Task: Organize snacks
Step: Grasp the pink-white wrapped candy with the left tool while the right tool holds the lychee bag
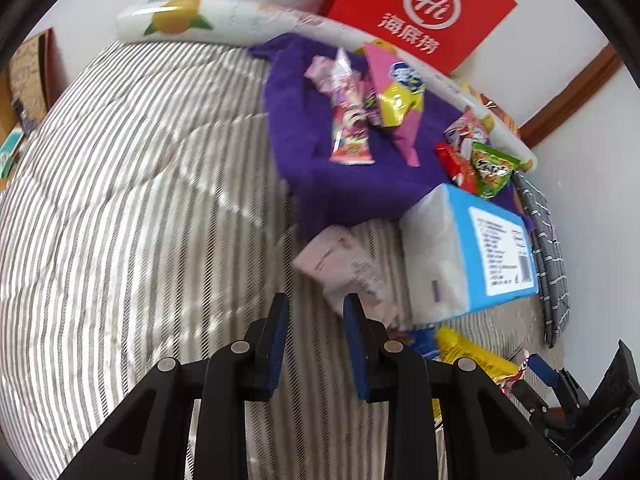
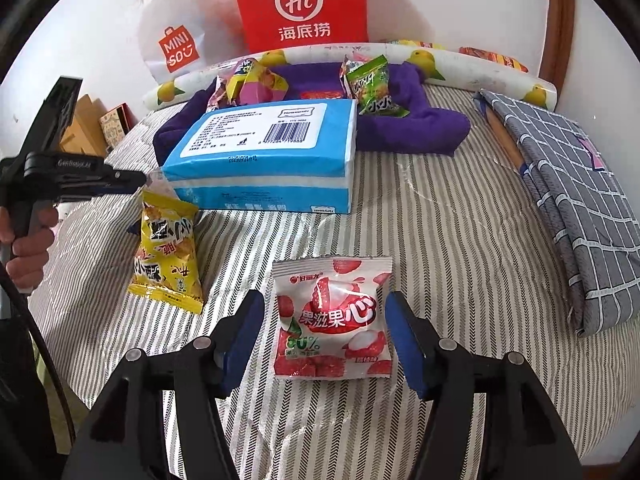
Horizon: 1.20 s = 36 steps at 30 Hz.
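Observation:
My right gripper (image 2: 324, 304) stands open over the striped bed cover (image 2: 440, 264). A red-and-white fruit jelly packet (image 2: 332, 320) lies flat between its fingers, and the pads are clear of it. A yellow snack packet (image 2: 168, 252) lies to its left. My left gripper (image 1: 316, 308) has its jaws drawn close together with only bed stripes in the gap. A pale pink packet (image 1: 344, 264), blurred, lies just past its right fingertip; contact cannot be told. Several snack packets, among them a pink one (image 1: 350, 120) and a green one (image 1: 492, 168), lie on a purple towel (image 1: 352, 184).
A blue tissue pack (image 2: 264, 148) lies between the towel and the near snacks. A red paper bag (image 2: 304, 4) and a white shopping bag (image 2: 176, 40) lean on the wall behind a lemon-print roll (image 2: 460, 60). Folded grey checked cloth (image 2: 568, 184) lies right. A hand (image 2: 28, 240) holds the left gripper.

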Available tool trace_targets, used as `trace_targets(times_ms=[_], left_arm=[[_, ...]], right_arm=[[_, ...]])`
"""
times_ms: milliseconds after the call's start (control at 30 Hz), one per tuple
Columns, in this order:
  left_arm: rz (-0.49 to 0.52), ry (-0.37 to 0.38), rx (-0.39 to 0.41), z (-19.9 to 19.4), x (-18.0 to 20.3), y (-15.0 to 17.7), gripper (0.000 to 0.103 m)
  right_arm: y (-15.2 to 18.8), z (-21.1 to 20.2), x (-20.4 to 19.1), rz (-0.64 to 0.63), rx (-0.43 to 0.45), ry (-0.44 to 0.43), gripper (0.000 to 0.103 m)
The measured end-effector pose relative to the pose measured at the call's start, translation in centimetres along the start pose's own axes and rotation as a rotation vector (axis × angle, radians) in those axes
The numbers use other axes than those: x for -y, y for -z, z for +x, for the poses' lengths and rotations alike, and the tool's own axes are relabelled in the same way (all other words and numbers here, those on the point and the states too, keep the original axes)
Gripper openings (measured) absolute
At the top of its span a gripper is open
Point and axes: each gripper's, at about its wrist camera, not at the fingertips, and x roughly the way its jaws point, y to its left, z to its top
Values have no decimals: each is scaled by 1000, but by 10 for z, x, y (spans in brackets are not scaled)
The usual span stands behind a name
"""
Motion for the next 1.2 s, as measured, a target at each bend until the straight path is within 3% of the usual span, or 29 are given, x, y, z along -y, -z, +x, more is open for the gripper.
trace_targets(times_ms=[133,233,300,467,667,733,800,867,1200], left_arm=[[-10,8,4,2,3,3,48],[8,14,23,2,15,2,54],[19,9,23,6,24,0,58],[47,-72,4,23,38,-3,58],[61,-99,33,28,43,-3,56],[71,-111,41,29,45,-3,55],[85,-127,45,32,50,-3,46],[84,-109,45,32,50,-3,40],[79,-51,61,14,36,2,33]], right_arm=[[2,2,1,-7,-12,11,63],[4,1,2,-15,-11,15,65],[6,1,2,-15,-8,10,71],[9,8,4,-20,-10,32,75],[9,17,7,-21,-4,41,74],[10,21,8,-20,-9,34,69],[11,23,7,-30,-13,38,62],[12,23,4,-49,-7,55,60],[8,16,3,-36,8,57,58]])
